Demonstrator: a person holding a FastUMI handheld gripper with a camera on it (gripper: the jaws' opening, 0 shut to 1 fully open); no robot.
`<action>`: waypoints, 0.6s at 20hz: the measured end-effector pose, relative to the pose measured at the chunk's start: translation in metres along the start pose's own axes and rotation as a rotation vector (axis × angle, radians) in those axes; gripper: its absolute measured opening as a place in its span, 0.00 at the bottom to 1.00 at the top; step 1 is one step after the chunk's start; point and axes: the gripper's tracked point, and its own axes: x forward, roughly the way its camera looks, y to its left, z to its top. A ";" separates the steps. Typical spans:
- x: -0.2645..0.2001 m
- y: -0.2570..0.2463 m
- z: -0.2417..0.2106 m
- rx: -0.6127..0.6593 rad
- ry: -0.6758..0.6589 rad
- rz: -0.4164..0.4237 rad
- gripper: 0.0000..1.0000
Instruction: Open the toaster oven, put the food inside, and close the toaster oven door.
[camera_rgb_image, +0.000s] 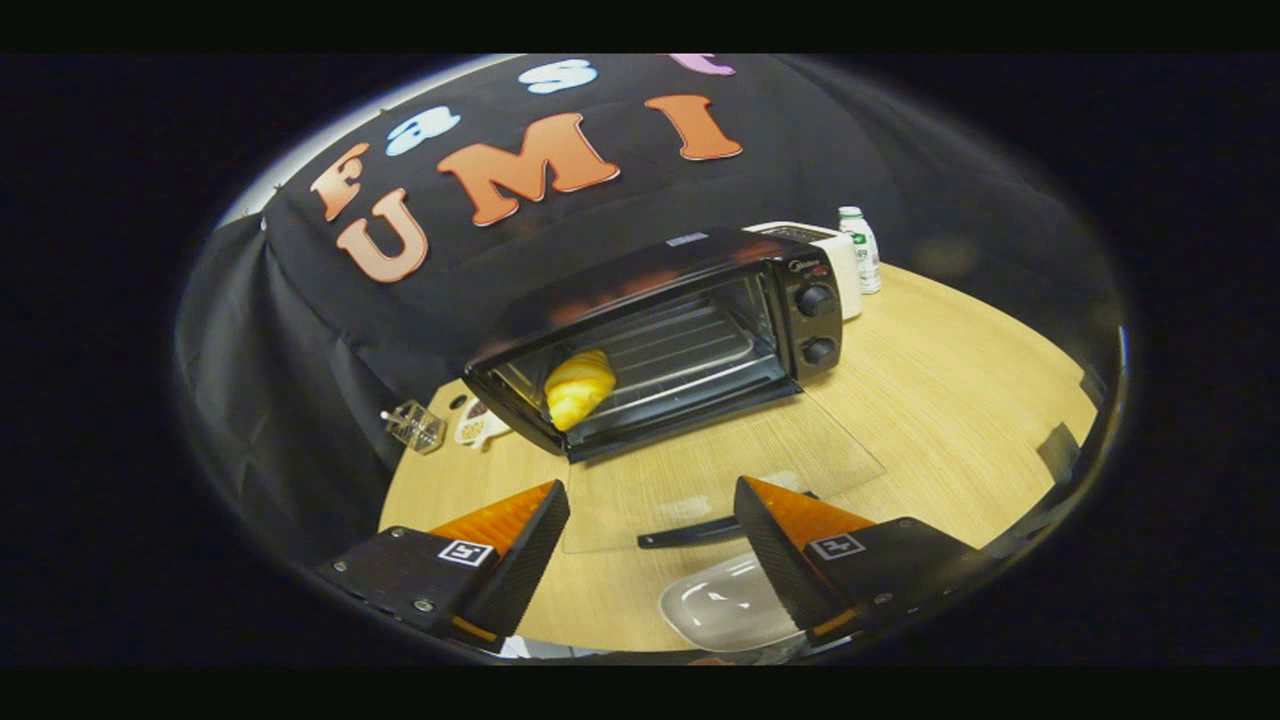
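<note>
Two steps look done from the gripper view: toaster oven (665, 330) open, croissant (579, 388) on its rack, beyond the fingers. My gripper (650, 560) gapes wide, empty. Glass door (720, 465) lies flat just ahead, its handle (700, 532) between the fingertips. Next I lift it shut.

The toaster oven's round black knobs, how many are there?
2. Both sit on the black toaster oven's panel beside its opening: the upper round black knob, and the lower round black knob under it. The open gripper holds nothing.
</note>
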 end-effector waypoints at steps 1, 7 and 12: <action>0.000 -0.005 -0.010 -0.018 0.020 -0.012 0.99; 0.001 -0.039 -0.056 -0.118 0.103 -0.095 0.99; 0.015 -0.055 -0.072 -0.183 0.134 -0.123 0.99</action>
